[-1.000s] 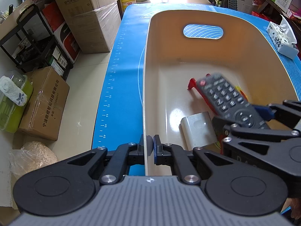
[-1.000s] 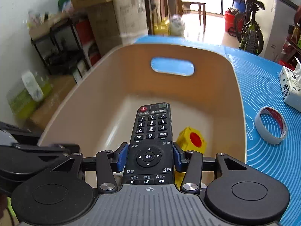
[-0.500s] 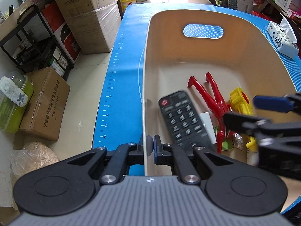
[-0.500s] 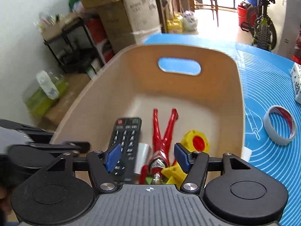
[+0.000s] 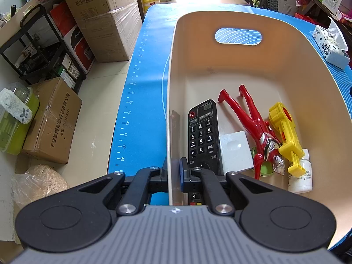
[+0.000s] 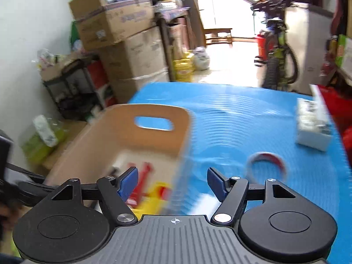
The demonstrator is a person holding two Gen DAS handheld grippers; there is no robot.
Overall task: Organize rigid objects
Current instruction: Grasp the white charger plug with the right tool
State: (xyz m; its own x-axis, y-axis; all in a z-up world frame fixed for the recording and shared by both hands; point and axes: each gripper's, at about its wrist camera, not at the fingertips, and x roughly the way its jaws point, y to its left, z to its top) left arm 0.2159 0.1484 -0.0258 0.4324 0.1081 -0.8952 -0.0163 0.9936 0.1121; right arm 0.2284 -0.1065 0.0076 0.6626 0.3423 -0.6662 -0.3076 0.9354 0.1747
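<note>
While the left wrist view is showing the bin's contents sharply, the right wrist view is blurring them and revealing a tape roll (image 6: 266,164) and tissue pack (image 6: 313,129) lying on the blue mat (image 6: 231,118) beside the bin. The left gripper (image 5: 173,172) is pinching the near left wall of the cream bin (image 5: 173,70), one finger outside and one inside. Inside, the black remote control (image 5: 202,134) is lying face up along that wall, touching a white block (image 5: 235,151); rightward are lying a red toy figure (image 5: 253,123), a yellow toy gun (image 5: 286,132) and a white pill bottle (image 5: 301,176). The bin's far half is sitting bare. The right gripper (image 6: 172,183) is hanging spread wide, holding nothing, above the bin's right rim.
</note>
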